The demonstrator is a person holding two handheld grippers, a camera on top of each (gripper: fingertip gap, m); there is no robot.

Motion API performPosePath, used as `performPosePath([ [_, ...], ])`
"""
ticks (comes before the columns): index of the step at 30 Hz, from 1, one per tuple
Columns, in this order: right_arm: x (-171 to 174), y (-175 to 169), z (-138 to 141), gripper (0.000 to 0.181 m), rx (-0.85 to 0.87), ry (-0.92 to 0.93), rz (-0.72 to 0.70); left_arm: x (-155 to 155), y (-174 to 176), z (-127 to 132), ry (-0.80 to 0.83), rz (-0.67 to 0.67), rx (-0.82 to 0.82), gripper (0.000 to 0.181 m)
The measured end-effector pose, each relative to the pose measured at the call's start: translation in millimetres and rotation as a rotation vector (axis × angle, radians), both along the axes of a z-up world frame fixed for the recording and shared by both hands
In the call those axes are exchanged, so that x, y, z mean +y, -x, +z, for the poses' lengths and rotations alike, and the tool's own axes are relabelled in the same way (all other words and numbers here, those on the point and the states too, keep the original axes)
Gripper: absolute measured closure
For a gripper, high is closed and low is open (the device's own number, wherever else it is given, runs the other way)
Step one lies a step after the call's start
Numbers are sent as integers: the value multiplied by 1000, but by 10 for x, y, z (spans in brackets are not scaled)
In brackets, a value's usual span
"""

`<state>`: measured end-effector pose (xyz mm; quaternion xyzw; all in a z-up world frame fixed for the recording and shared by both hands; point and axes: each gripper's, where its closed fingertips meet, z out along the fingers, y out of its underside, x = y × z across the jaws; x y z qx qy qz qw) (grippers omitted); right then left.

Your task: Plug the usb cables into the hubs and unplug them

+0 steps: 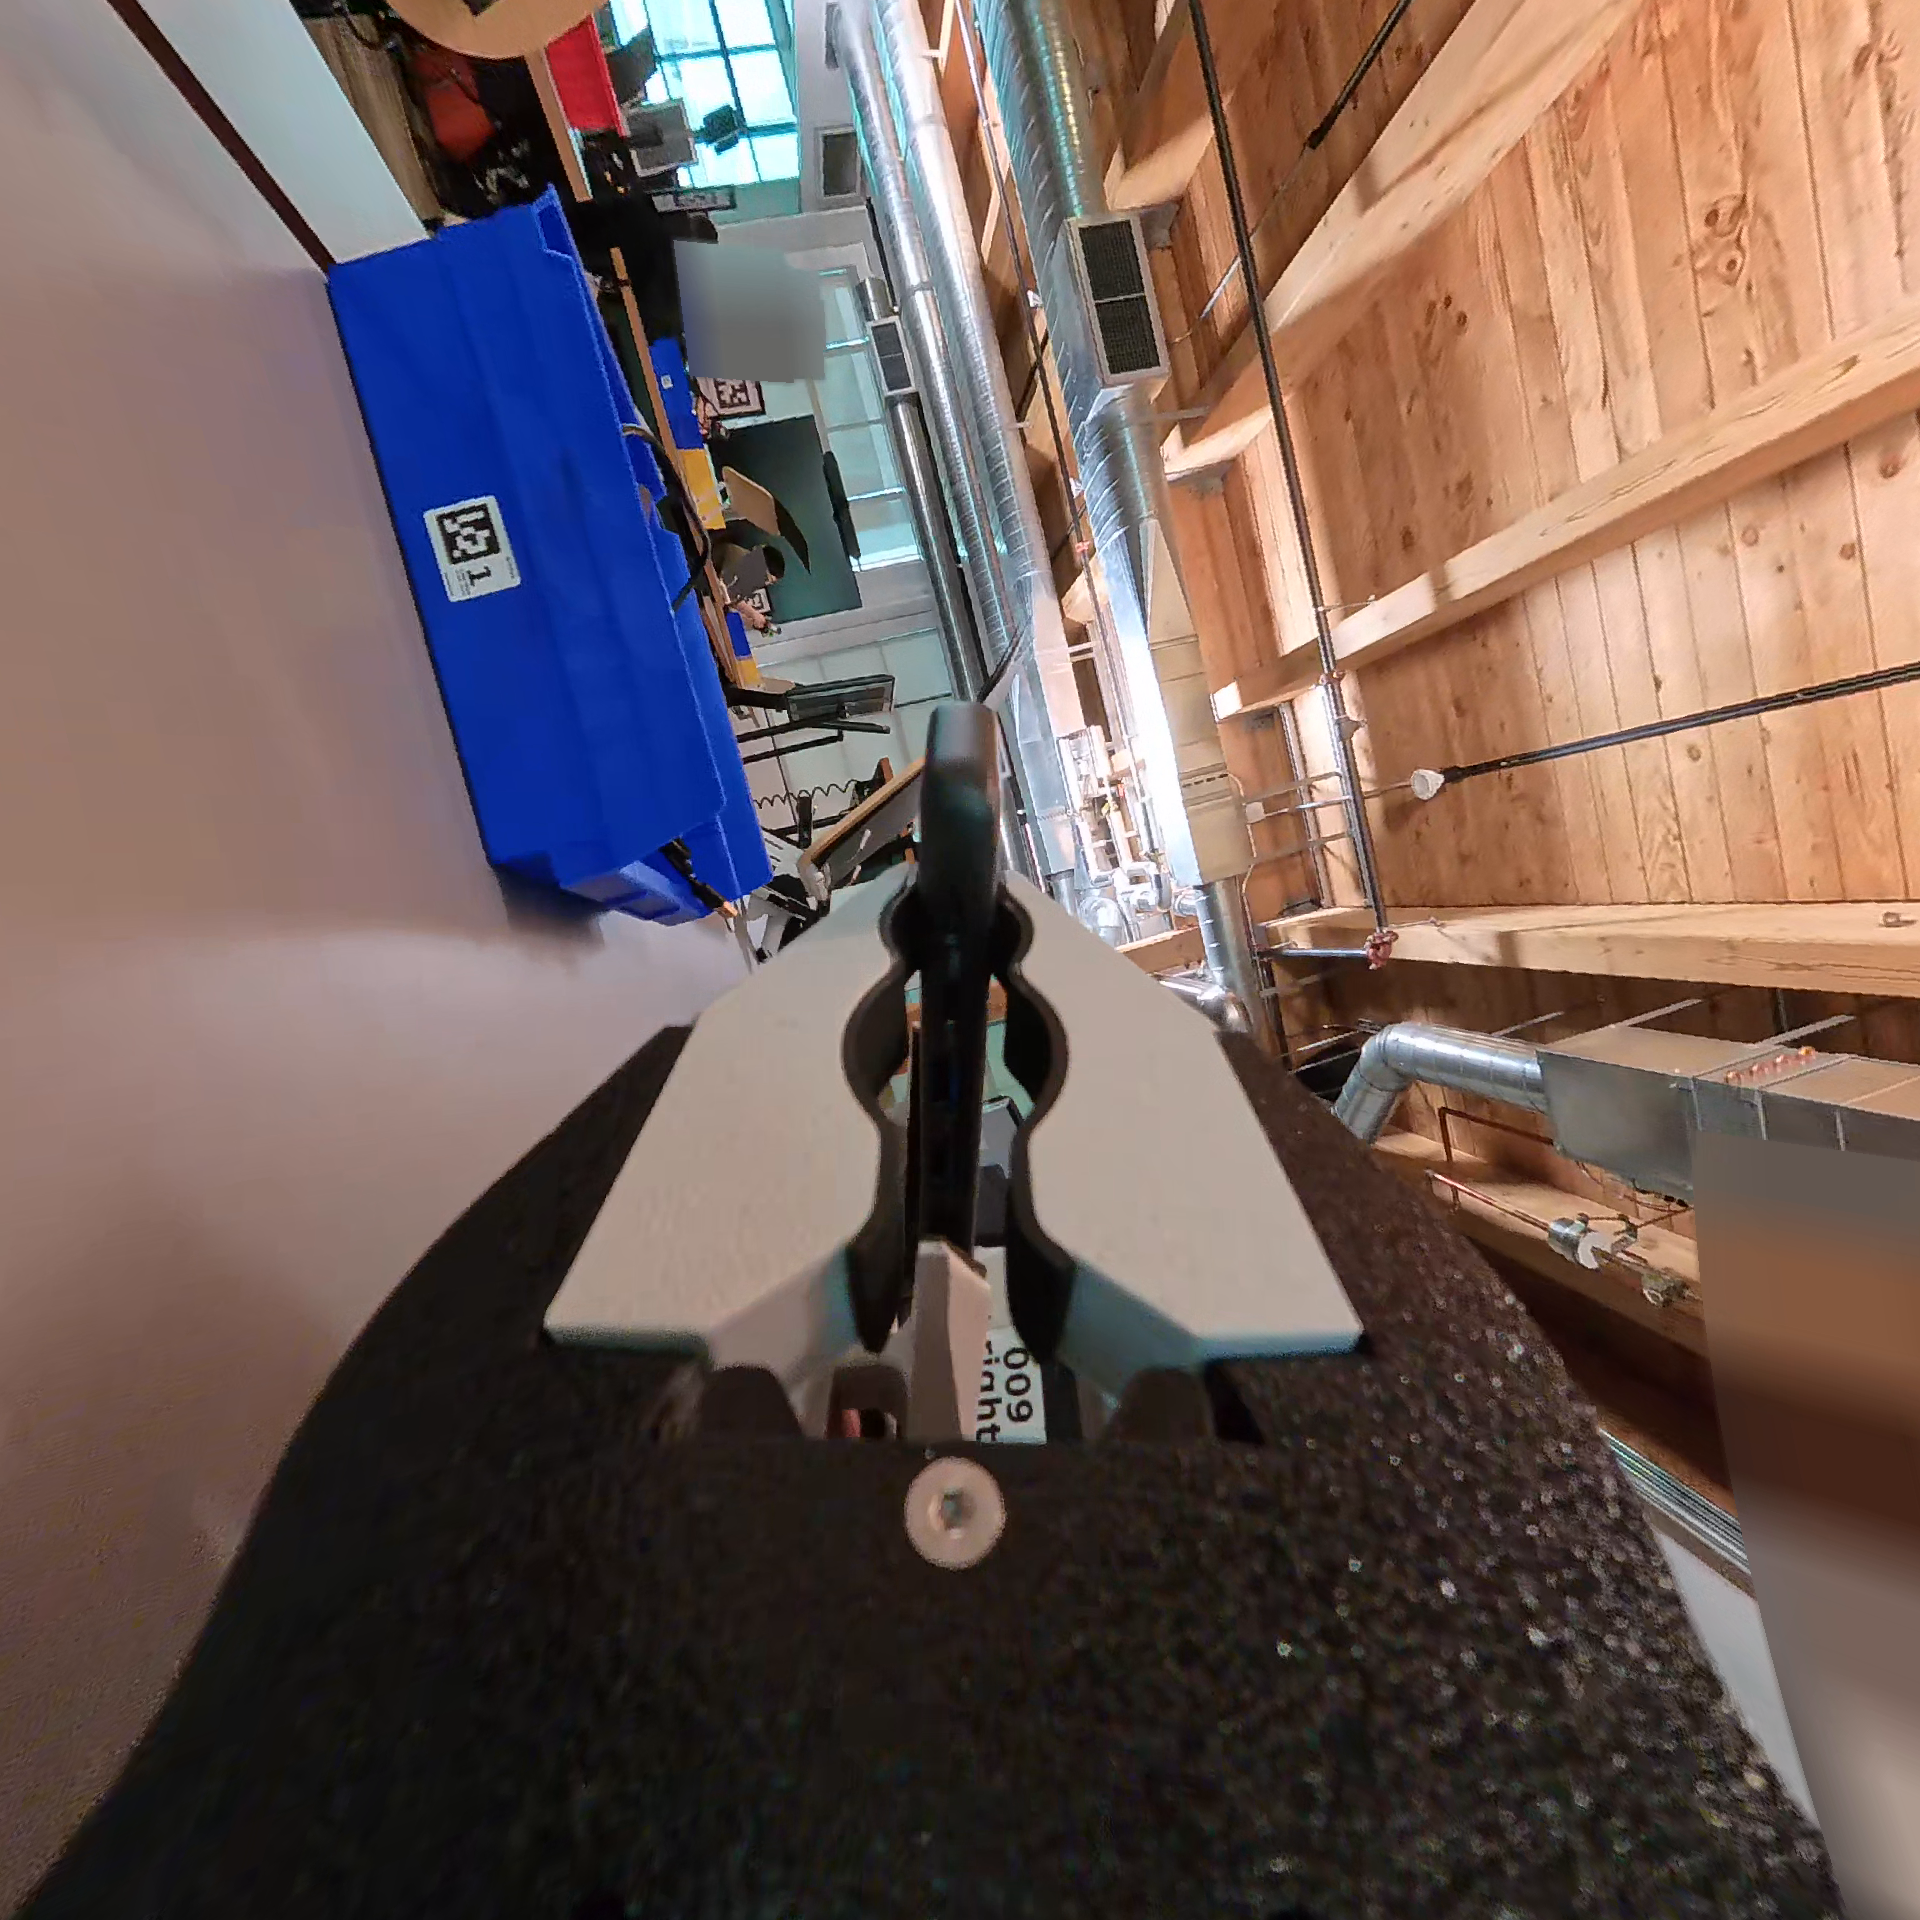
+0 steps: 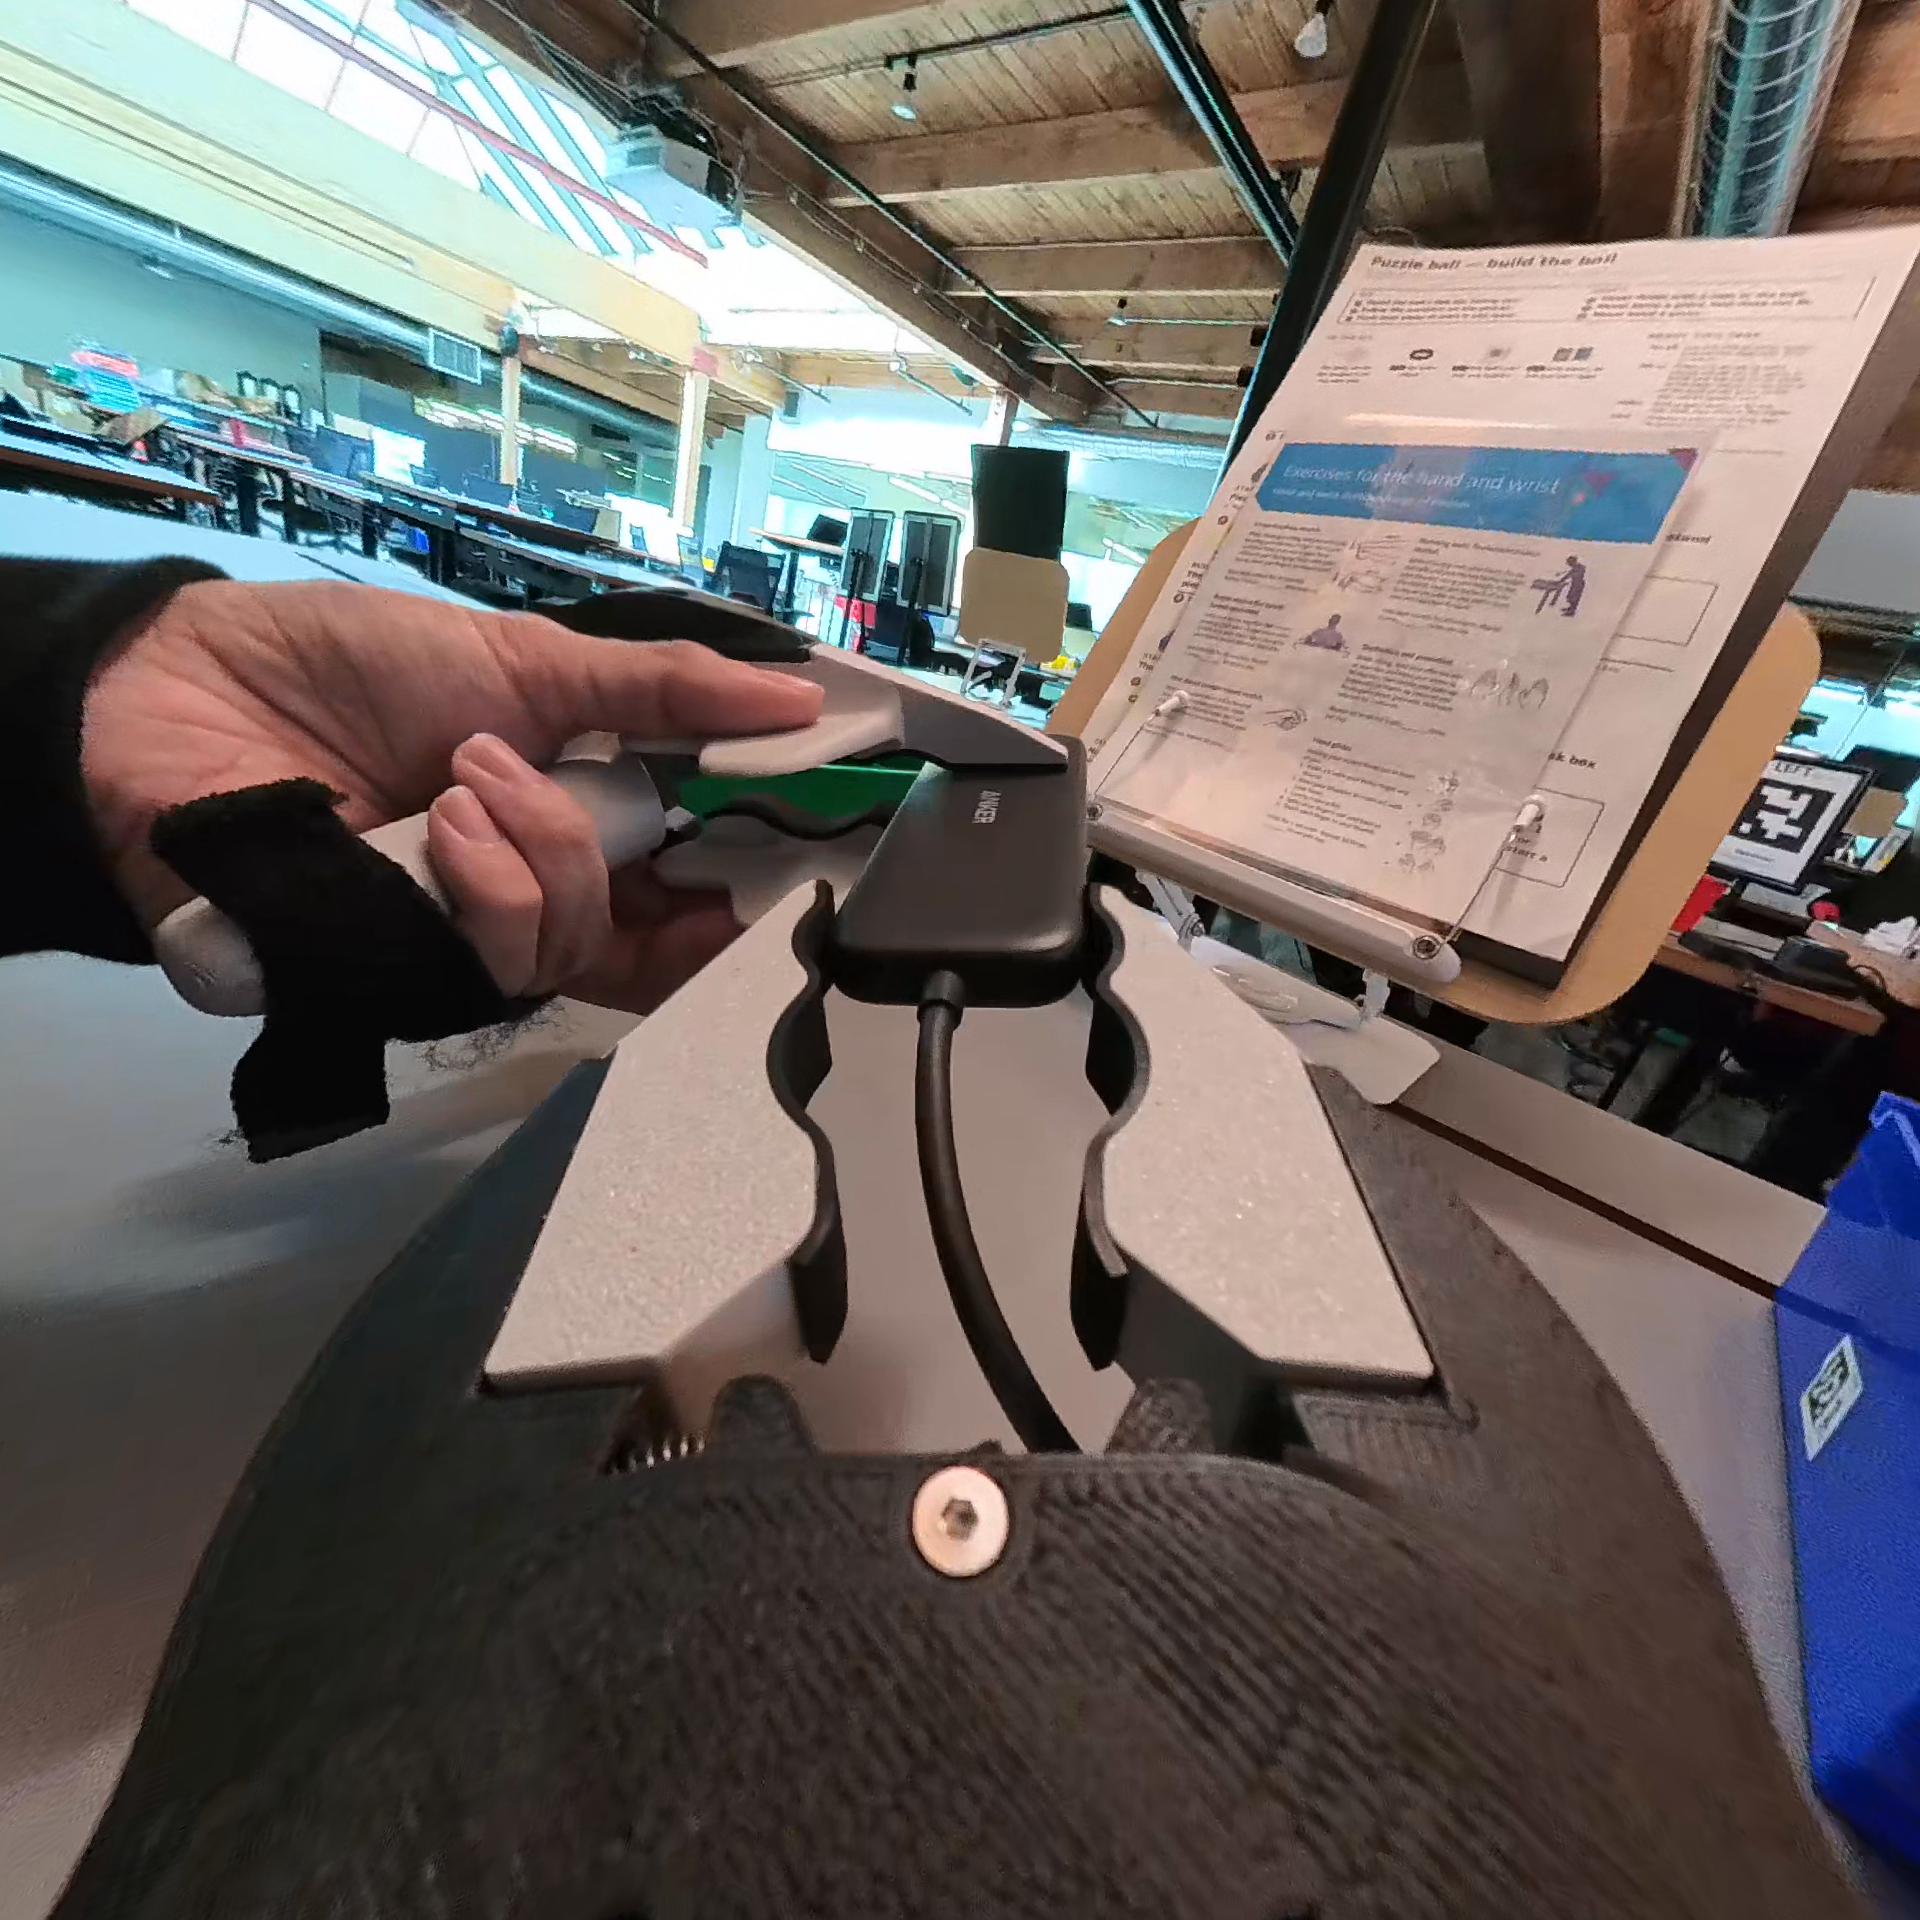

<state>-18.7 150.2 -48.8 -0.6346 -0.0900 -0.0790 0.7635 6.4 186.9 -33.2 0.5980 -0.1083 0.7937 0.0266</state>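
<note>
My right gripper [image 2: 961, 925] pinches the dark hub [image 2: 961, 862] by its near end, cable [image 2: 951, 1174] trailing back. My left gripper [image 1: 961, 914] clamps the same hub [image 1: 958, 790] edge-on. Cables poke from the blue bin [image 1: 540, 582] at far left; I can't tell what else it holds.

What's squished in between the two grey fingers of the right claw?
The right wrist view shows a dark USB hub pinched between the right claw fingertips, with its black cable trailing back between the fingers.
</note>
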Motion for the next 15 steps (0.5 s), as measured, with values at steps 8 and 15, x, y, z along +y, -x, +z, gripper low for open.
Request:
performPosePath([
  [8,4,-52,-26,135,139,-13,37,26,-46,-71,-171,20,53,169],
  [15,-208,-433,48,135,249,-110,-74,446,290,297,-760,305,102,163],
])
